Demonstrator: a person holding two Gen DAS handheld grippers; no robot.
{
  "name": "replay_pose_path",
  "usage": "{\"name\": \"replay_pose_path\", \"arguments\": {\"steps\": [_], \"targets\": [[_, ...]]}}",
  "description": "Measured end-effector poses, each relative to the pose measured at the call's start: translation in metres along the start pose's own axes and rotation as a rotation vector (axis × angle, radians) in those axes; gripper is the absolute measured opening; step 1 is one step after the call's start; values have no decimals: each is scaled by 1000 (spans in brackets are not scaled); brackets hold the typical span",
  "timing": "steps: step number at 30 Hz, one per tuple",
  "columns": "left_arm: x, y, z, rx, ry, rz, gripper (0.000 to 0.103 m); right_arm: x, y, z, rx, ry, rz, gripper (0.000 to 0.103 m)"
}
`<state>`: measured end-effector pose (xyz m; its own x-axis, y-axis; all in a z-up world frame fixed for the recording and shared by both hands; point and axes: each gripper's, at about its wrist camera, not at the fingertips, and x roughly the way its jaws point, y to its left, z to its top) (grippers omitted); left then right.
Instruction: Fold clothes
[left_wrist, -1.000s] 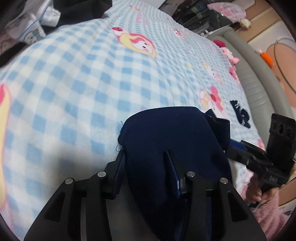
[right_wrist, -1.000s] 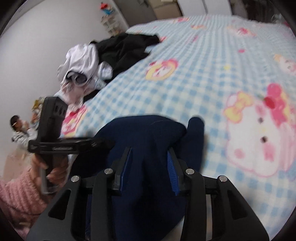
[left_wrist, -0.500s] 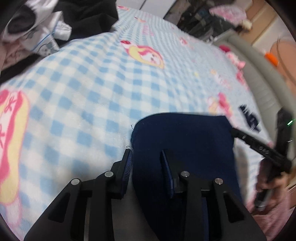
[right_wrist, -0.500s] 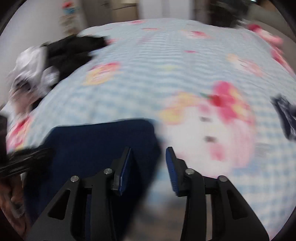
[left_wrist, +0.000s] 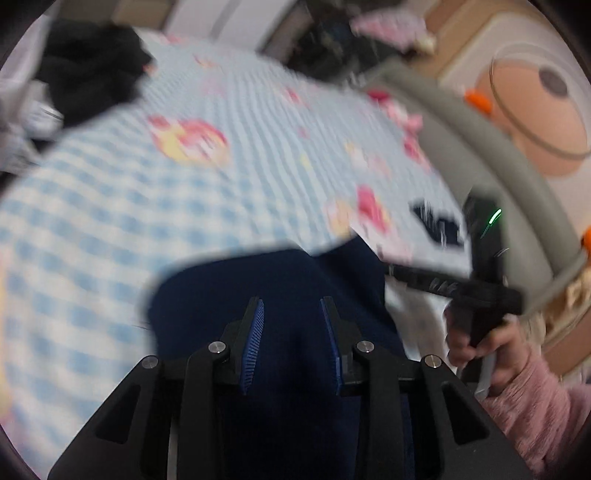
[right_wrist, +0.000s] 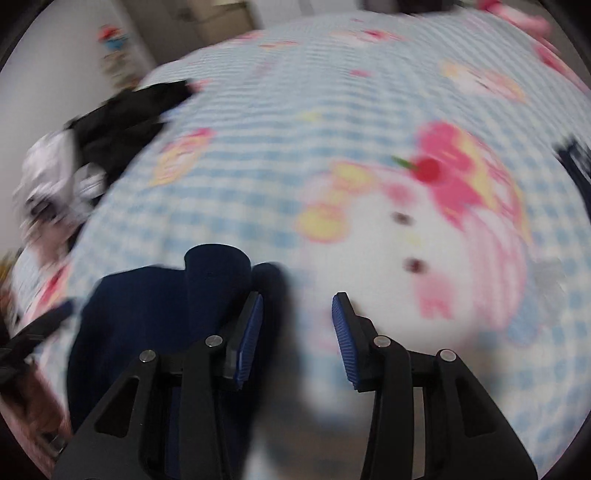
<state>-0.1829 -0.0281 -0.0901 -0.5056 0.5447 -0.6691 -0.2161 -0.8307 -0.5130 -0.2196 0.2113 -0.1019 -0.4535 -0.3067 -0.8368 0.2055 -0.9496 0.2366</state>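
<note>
One navy garment (left_wrist: 280, 280) lay on the bed (left_wrist: 110, 206), bunched into a rounded dark heap with a soft curved edge and no print or label that could be read. Both views were blurred. In the left wrist view the garment filled the lower middle, and the left gripper (left_wrist: 291, 314) hung over it with its two blue-padded fingers spread apart and dark cloth showing in the gap; whether they touched the cloth could not be told. To the right of the garment the right gripper (left_wrist: 421, 277) appeared as a black bar held by a hand in a pink sleeve (left_wrist: 535, 398), with a green light glowing on its body.

In the right wrist view the right gripper (right_wrist: 297, 314) was released, its two fingers wide apart over the bedsheet (right_wrist: 258, 147), holding nothing. The navy garment (right_wrist: 159, 314) lay just left of its left finger, one rolled fold standing up from the heap.

The bedsheet was blue-and-white check with pink and yellow cartoon cat faces; no writing on it could be read. Far beyond the garment, at the bed's far left edge, one pile of black and white clothes (right_wrist: 92, 147) lay. A small dark piece (left_wrist: 436, 221) lay on the bed right of the garment.
</note>
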Motion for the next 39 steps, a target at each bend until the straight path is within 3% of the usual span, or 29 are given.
{"name": "replay_pose_path", "arguments": {"steps": [5,8,11,16,21,25,26,28,29,32,35,39], "targets": [[44,-27,12,78,116,25,31,3,41,-8,-187,35,24,41],[61,-26,2,103,166,82,31,13,43,-7,-191,54,29,41],[65,-23,-11,105,163,95,33,31,43,5,-208,78,-43,44],[67,-17,-13,75,160,83,33,60,38,10,-220,188,-122,47],[68,-15,-14,61,161,65,33,39,29,-11,-364,175,-283,46],[69,-15,-14,70,159,78,33,26,3,-13,-303,138,-351,46],[69,-15,-14,70,158,79,33,23,-2,-11,-291,115,-408,45],[68,-13,-14,64,154,68,33,17,-15,-8,-266,81,-516,28],[67,-11,-14,61,152,61,33,11,-24,-7,-227,69,-487,28],[66,-9,-14,56,145,43,34,-14,-37,0,-68,-4,-263,28],[65,-9,-15,56,143,41,34,-22,-19,8,-96,-67,-201,32],[65,-7,-16,49,143,38,34,1,-5,22,-145,-25,-164,33]]}}
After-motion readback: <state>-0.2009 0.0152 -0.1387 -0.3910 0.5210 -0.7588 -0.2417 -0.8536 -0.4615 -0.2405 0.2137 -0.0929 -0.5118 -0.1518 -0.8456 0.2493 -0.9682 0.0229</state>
